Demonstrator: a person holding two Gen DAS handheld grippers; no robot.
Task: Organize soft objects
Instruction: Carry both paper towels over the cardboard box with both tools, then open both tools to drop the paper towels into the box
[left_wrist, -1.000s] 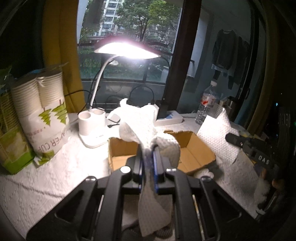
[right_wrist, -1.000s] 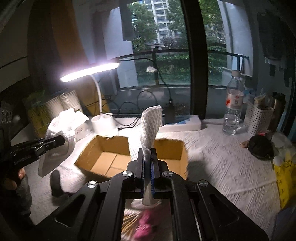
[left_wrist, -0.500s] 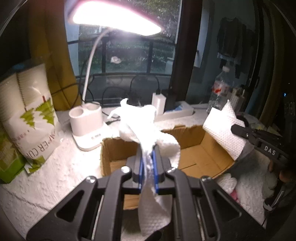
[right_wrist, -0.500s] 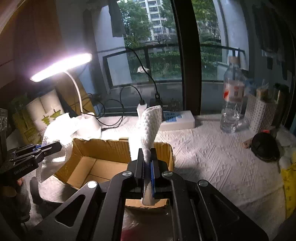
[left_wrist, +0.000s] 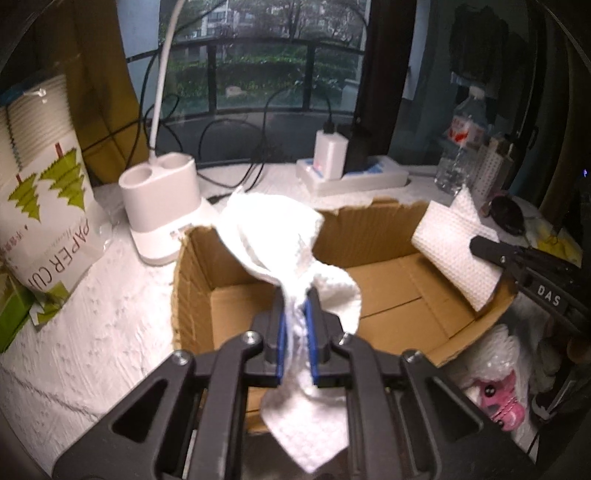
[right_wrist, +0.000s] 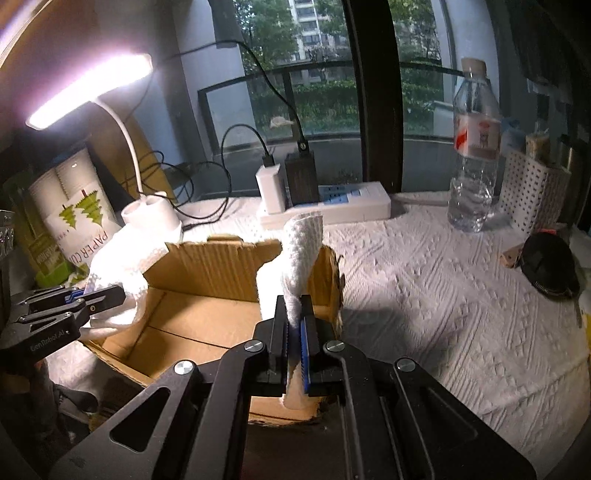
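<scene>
My left hand-held gripper (left_wrist: 295, 314) is clenched on a crumpled white paper towel (left_wrist: 275, 236). The towel rises in front of the blue pads and a loose end hangs below them. It is above the near left part of the open cardboard box (left_wrist: 388, 225), which stands on the desk (left_wrist: 92, 325) covered with white embossed paper. I cannot see anything lying on the bottom of the box.

My right hand-held gripper (right_wrist: 294, 314) is also clenched, on a second paper towel, a folded one (right_wrist: 301, 254). This piece stands up between the pads, leaning a little to the right, and it is over the near right corner of the same box. In the left wrist view this gripper comes in from the right, holding its towel above the right wall of the box.

Behind the box there is the white base of the desk lamp (left_wrist: 162, 206), with its lit head seen in the right wrist view. A pack of paper cups (left_wrist: 44, 199) stands at the left, beside the lamp. A white power strip (right_wrist: 332, 206) with chargers lies near the window, and a clear water bottle (right_wrist: 474, 147) stands further right, well apart from the box. A white and pink plush toy (left_wrist: 498, 384) lies lower, just beside the near right side of the box.
</scene>
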